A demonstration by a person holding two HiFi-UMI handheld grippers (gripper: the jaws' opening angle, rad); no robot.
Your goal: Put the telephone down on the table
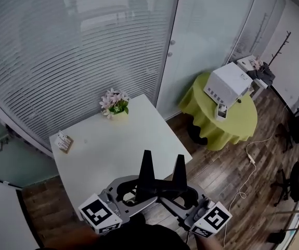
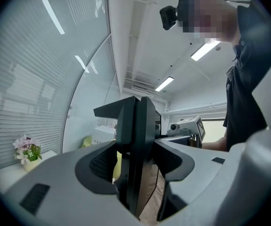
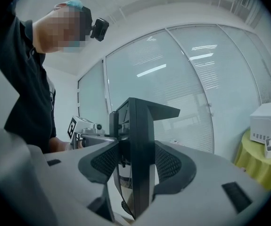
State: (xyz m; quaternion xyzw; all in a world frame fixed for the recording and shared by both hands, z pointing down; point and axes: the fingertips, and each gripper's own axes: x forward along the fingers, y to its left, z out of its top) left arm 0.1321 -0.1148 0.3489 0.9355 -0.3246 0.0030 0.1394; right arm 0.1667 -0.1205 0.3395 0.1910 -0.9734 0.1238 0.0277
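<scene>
No telephone shows plainly in any view. A small white device (image 1: 222,110) lies by the white box on the green round table; I cannot tell whether it is the telephone. In the head view both grippers are low, close to the person, over the near edge of the white table (image 1: 139,134). My left gripper (image 1: 146,172) and right gripper (image 1: 179,172) stand side by side, black fingers pointing up and away. Each is shut with nothing between its fingers, as the left gripper view (image 2: 135,149) and the right gripper view (image 3: 135,154) both show.
On the white table stand a pot of pink flowers (image 1: 114,104) at the back and a small card holder (image 1: 63,141) at the left. The green round table (image 1: 243,126) carries a white box-shaped appliance (image 1: 227,82). A cable (image 1: 248,176) runs over the wooden floor.
</scene>
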